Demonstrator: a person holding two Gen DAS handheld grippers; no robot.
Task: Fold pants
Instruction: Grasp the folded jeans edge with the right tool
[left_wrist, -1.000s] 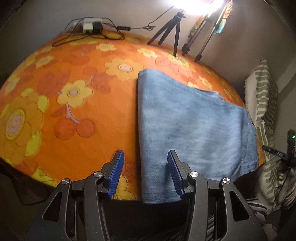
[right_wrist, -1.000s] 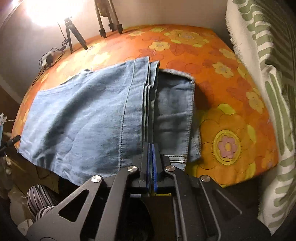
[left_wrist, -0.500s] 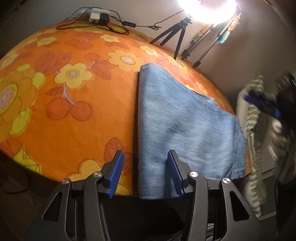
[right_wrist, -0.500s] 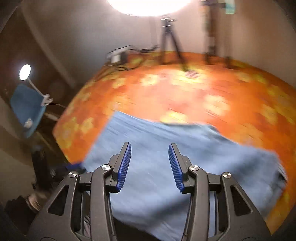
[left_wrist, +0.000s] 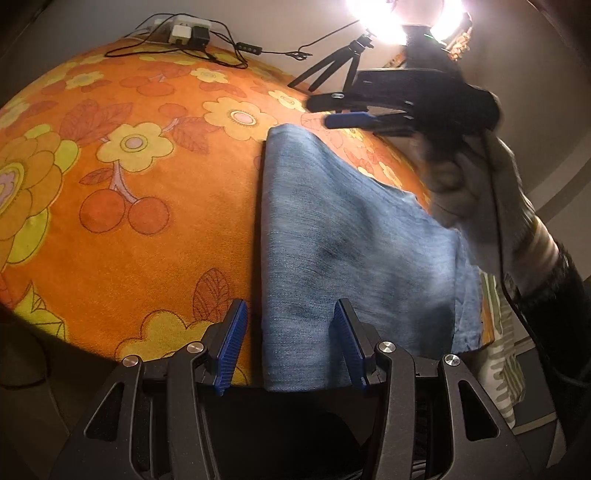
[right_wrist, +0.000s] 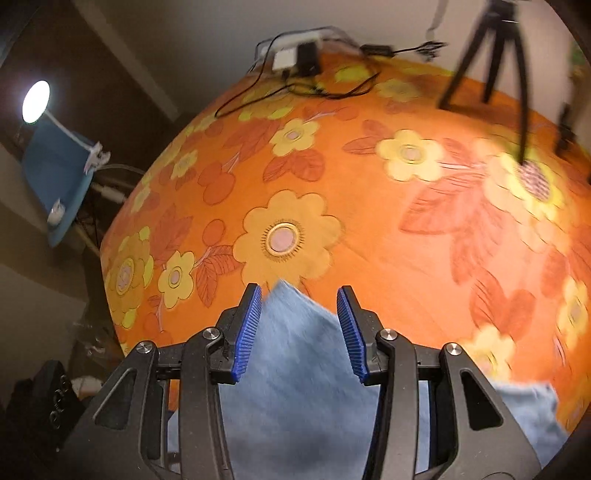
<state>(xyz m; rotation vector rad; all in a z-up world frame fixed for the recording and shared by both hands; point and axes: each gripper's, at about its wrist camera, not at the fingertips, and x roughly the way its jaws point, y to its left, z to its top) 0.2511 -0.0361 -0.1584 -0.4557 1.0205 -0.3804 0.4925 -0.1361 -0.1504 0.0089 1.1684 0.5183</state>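
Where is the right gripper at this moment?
In the left wrist view the right gripper hovers open over the far corner of the folded jeans, on the right side of the orange floral tablecloth, before the tripod.

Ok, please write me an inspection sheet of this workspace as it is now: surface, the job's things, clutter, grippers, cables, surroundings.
Surface: orange flowered cover, smooth.
Job's things: blue denim pants, folded, lying flat with the near end at the front edge.
Clutter: black tripod standing on the far side.
Grippers: left gripper open at the pants' near edge; right gripper open over the far corner; neither holds cloth.
Cables: black wires run from a white power strip at the far edge.
Surroundings: bright lamp behind, small lamp at left, striped cushion beside.
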